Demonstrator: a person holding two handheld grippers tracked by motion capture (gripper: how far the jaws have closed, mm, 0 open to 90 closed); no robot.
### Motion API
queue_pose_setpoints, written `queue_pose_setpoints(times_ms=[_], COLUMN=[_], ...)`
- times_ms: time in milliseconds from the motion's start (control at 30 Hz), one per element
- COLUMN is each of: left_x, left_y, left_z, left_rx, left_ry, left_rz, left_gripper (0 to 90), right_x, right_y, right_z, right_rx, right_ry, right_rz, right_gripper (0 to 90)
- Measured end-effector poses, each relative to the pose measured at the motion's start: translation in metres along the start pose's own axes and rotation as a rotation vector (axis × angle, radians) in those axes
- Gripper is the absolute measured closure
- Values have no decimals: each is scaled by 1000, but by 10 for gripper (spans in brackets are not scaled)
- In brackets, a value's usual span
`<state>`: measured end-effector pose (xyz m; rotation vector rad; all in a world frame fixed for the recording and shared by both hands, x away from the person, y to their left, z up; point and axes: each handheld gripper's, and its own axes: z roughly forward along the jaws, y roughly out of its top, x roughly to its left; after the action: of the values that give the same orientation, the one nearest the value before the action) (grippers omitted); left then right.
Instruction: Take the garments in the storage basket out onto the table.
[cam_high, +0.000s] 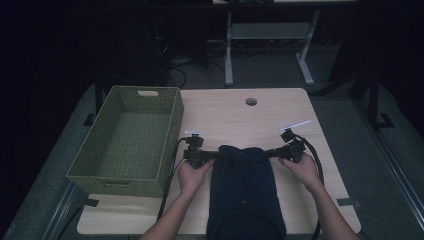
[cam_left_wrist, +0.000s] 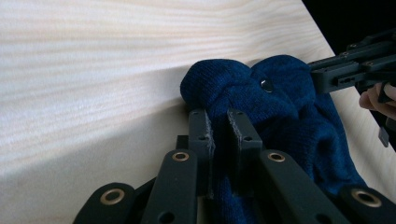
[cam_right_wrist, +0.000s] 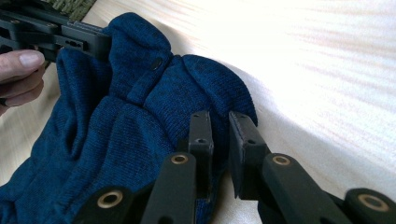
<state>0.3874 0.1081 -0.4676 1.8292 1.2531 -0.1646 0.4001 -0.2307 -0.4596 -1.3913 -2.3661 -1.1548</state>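
A dark blue knit garment (cam_high: 244, 190) lies folded on the wooden table (cam_high: 235, 115), running from the middle to the front edge. My left gripper (cam_high: 215, 154) is shut on the garment's far left corner. In the left gripper view the jaws (cam_left_wrist: 222, 130) pinch the blue knit (cam_left_wrist: 280, 107) between them. My right gripper (cam_high: 270, 152) grips the far right corner. In the right gripper view its jaws (cam_right_wrist: 219, 133) stand close together with the garment's edge (cam_right_wrist: 140, 116) between them. A small snap button (cam_left_wrist: 267, 85) sits on the bunched top.
A green woven basket (cam_high: 172, 125) with nothing in it stands at the table's left, close to my left gripper. A round cable hole (cam_high: 251, 101) lies near the table's far edge. Behind the table stand a white desk frame (cam_high: 229, 55) and loose cables on the floor.
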Motion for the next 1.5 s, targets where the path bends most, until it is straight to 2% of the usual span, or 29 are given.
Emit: queue_pose_setpoints(times_ms=[200, 567, 933, 1133, 1267, 1500], left_x=[-5, -11, -14, -13, -15, -18], left_y=[9, 23, 36, 45, 52, 69], left_z=[-6, -10, -17, -22, -26, -33], left_rx=[-29, -38, -60, -75, -84, -106], left_ry=[1, 6, 3, -8, -3, -18], left_rz=[10, 33, 38, 25, 38, 44], left_gripper=[822, 823, 824, 826, 827, 828], right_x=[4, 2, 8, 12, 15, 20], right_y=[8, 10, 24, 33, 40, 56], right_z=[-6, -13, -23, -28, -33, -45], right_rx=[-17, -49, -54, -70, -84, -107], right_ry=[6, 25, 18, 16, 7, 3], right_rz=[-7, 22, -7, -16, -36, -50], right_gripper=[801, 801, 801, 801, 802, 802])
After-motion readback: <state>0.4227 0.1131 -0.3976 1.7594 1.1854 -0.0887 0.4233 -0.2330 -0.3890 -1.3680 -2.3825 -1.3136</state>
